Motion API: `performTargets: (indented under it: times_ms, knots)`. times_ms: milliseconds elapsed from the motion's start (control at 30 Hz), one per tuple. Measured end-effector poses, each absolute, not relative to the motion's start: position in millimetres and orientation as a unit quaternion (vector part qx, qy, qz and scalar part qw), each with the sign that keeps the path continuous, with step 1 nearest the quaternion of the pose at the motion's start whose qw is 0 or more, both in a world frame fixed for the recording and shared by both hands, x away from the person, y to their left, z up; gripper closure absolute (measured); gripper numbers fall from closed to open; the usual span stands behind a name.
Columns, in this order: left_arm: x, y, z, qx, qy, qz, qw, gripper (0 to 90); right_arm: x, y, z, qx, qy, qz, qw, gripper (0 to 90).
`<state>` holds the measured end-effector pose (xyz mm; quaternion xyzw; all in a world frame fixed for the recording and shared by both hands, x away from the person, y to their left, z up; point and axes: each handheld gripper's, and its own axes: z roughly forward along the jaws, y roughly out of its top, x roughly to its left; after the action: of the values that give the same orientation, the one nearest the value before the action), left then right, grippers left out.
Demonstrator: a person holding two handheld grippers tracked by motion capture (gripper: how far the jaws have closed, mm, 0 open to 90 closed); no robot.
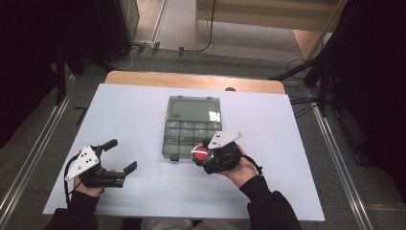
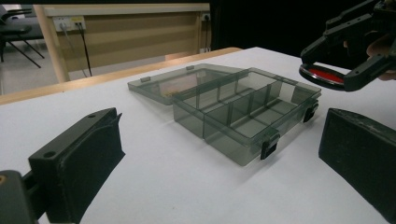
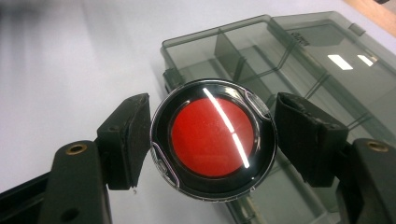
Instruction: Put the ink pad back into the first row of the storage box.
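The high view looks forward and down from above the person's side, taking in the whole white table (image 1: pixel 143 120) and the floor beyond. The left gripper view sits low near the tabletop, facing across it — the open plastic box (image 2: pixel 233 109) lies past its fingers (image 2: pixel 77 163), fairly near. The right gripper view looks steeply down, very close: a red disc (image 3: pixel 213 137) sits between its fingers (image 3: pixel 126 140), the box just beyond. All three share the box — probably its front compartments.

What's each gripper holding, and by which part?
Right gripper pinches a round red disc by opposite sides of its black rim, over the open organizer box. Left gripper is open, holding nothing.
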<state>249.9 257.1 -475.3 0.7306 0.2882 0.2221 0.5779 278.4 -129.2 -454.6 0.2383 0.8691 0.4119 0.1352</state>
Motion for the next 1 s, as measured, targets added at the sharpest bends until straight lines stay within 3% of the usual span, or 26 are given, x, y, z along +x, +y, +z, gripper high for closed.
performTargets:
  times_ms: [1000]
  knots:
    - [250, 257, -475, 0.73, 0.289, 0.221, 0.578, 0.0, 328, -133, -440, 0.289, 0.852, 0.408, 0.156, 30.9]
